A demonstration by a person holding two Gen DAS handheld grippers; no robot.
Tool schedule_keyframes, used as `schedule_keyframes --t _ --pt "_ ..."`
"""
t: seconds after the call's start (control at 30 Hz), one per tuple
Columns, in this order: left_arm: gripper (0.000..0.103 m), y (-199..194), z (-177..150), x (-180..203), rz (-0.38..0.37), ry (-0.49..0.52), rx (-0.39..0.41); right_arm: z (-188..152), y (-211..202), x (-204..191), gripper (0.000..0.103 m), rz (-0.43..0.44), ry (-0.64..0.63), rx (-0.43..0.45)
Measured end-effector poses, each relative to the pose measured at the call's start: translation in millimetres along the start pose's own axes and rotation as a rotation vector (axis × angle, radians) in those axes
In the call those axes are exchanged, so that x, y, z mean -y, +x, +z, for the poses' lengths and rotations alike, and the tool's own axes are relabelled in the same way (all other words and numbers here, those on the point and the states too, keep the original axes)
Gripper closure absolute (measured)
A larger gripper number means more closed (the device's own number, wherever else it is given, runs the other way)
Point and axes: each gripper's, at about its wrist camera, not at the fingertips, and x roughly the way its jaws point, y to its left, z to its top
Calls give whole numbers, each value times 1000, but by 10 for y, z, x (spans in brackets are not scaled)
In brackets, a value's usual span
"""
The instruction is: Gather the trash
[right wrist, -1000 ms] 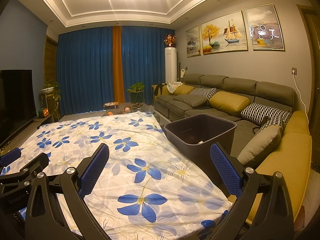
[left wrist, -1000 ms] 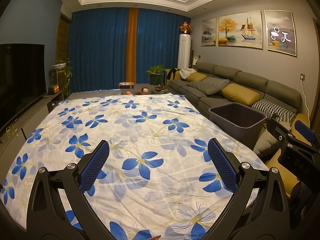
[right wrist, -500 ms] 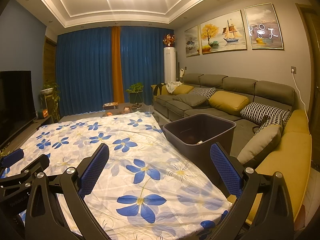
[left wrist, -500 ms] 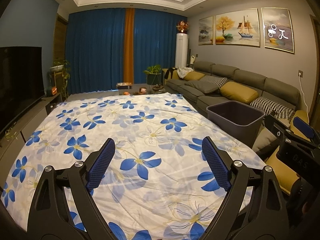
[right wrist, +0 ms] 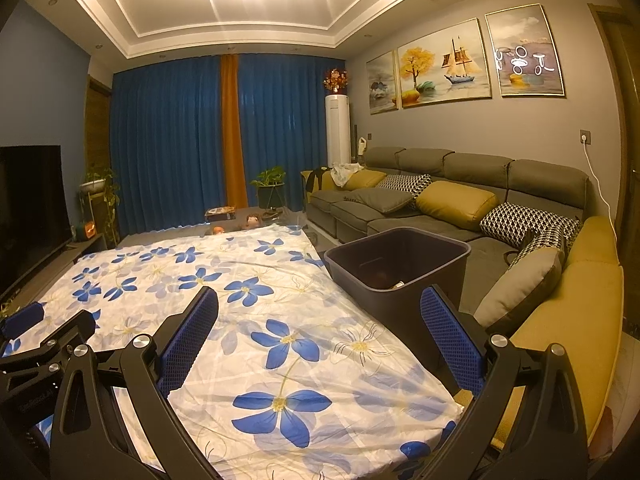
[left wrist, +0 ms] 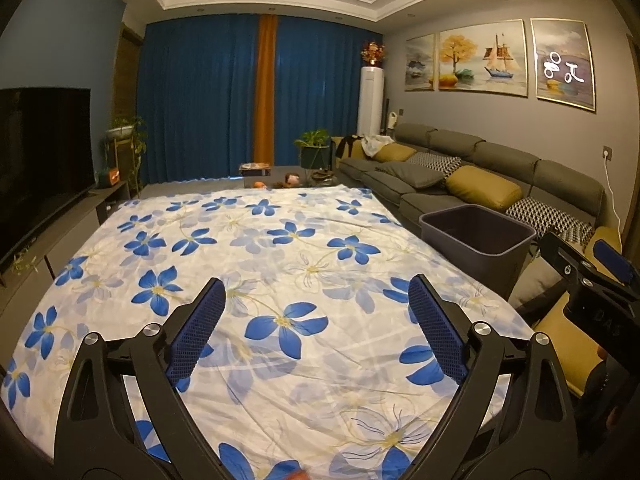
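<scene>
- The left tool [left wrist: 316, 312] hangs over the flowered cloth [left wrist: 280, 272]; its jaws stand wide and are opening a little, with nothing between the blue, dimpled rubber pads [left wrist: 196, 332].
- The right tool [right wrist: 320, 320] is also spread wide and grips nothing; its arms are black hard plastic with round silver bolts.
- In the left wrist view the right tool shows at 3 o'clock; in the right wrist view the left tool shows at 8 o'clock.
- The cloth is thin, white, lightly creased, printed with blue five-petal flowers and pale yellow stems. It covers the whole tabletop.
- The bin [right wrist: 400, 272] is a dark grey plastic tub, rectangular with rounded corners and smooth walls. It stands just beside the cloth's edge, at 2 o'clock from the left tool and at 1 o'clock from the right tool.
- Inside the bin, low against the near wall, lies a small pale piece of trash [right wrist: 400, 285]; its shape is too small to tell.
- Behind the bin runs a grey fabric sofa [right wrist: 460, 184] with soft mustard cushions and black-and-white patterned ones.
</scene>
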Motion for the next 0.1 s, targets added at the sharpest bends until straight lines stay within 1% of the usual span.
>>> schedule_keyframes --t 0.1 --pt "12 -10 4 -22 -3 -13 0 -7 -6 7 6 -2 3 1"
